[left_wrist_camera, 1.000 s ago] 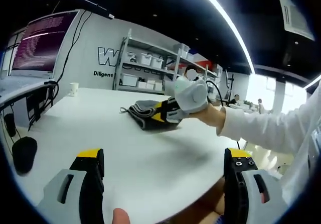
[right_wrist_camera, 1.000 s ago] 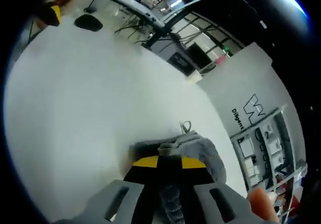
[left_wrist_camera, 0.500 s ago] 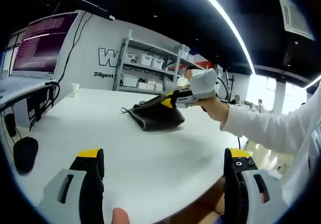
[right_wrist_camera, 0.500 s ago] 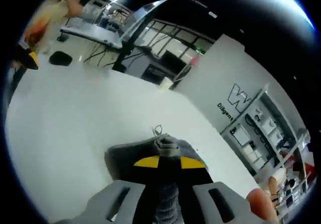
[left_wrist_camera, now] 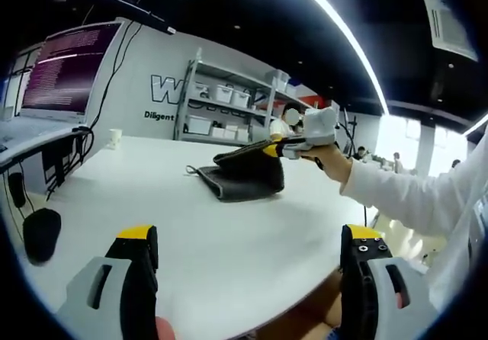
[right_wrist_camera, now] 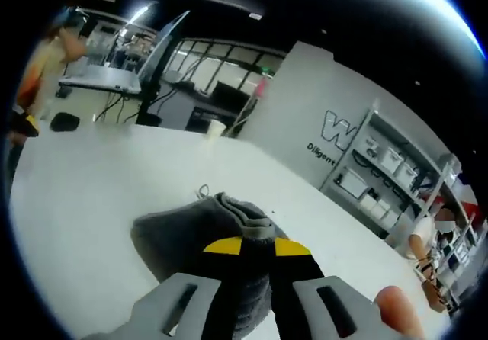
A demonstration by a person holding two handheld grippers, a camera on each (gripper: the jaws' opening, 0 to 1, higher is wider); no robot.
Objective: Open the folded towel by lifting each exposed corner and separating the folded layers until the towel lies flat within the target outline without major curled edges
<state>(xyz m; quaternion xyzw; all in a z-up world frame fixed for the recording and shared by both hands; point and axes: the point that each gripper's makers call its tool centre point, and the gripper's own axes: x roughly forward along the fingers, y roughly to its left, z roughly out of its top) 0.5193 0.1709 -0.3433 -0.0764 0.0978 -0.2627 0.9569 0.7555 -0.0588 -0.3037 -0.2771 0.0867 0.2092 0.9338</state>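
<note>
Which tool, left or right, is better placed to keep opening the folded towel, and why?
Right. The right tool is shut on the towel, lifting its top layer off the table. The left tool hangs open near the table's edge, short of the towel.

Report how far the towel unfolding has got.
Done: the right gripper is shut on a top-layer edge of the grey towel. In hand: that layer is raised off the white table. Left: the open left gripper idles; the rest is folded.
</note>
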